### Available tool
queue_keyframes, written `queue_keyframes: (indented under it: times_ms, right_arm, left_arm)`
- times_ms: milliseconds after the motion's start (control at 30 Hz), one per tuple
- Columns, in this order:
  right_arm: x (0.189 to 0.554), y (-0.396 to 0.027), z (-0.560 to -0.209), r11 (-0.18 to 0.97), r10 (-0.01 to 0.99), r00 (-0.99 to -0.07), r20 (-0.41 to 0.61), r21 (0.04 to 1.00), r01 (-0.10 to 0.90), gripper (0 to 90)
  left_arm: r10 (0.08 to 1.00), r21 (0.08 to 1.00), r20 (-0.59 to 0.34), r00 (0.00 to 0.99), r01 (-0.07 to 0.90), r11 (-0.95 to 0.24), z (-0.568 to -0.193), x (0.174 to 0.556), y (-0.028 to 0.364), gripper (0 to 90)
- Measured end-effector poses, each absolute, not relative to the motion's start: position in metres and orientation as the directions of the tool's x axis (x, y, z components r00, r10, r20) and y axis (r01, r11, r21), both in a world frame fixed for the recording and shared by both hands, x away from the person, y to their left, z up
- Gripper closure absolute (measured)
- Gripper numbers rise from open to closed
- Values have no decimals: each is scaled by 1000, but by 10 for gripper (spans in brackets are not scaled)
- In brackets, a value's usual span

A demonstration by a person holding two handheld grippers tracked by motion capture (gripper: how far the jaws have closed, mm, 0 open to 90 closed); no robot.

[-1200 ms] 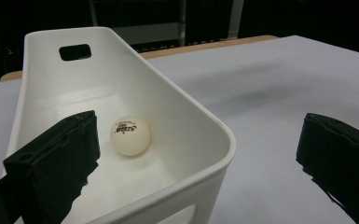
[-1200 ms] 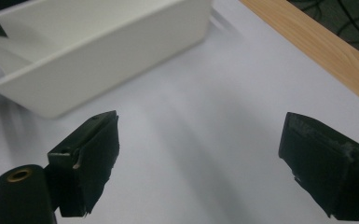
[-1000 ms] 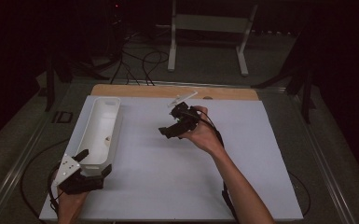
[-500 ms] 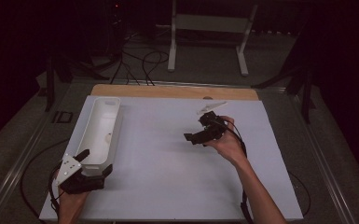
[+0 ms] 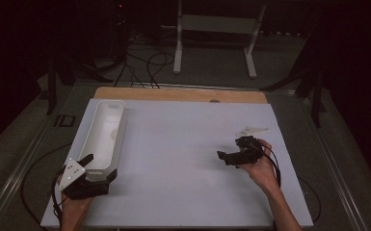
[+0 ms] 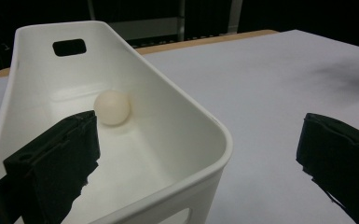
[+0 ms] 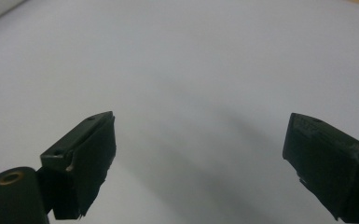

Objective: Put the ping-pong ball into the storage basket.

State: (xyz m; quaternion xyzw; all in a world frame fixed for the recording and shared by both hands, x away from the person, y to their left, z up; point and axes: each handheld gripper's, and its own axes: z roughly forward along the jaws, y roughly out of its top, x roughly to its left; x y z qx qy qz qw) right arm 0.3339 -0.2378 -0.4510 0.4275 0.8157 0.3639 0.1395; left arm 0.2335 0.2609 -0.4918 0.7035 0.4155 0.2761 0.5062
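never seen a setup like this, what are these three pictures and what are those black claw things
A person sits at a white table and holds a hand-operated gripper in each hand. The high view looks down from above: the left gripper sits at the near end of a long white bin, the right gripper hovers over bare table. The other two pictures come from cameras riding on each gripper, looking along its black fingers. In the left gripper view, one finger is inside the bin, the other outside, and a pale ball lies in the bin. Both grippers are open and hold nothing.
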Motion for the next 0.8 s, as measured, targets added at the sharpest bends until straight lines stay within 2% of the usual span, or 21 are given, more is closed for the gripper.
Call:
queue_keyframes:
  times_ms: [267,800]
  right_arm:
    - [301,-269,-463,289,827,-556,78,790,541,91]
    - [257,-291,-480,218,838,-546,14,907,359,90]
  left_arm:
    - [863,938,-31,505,313,-150,-493,235,260,0]
    - [862,937,-34,505,316,-148,-494,237,260,0]
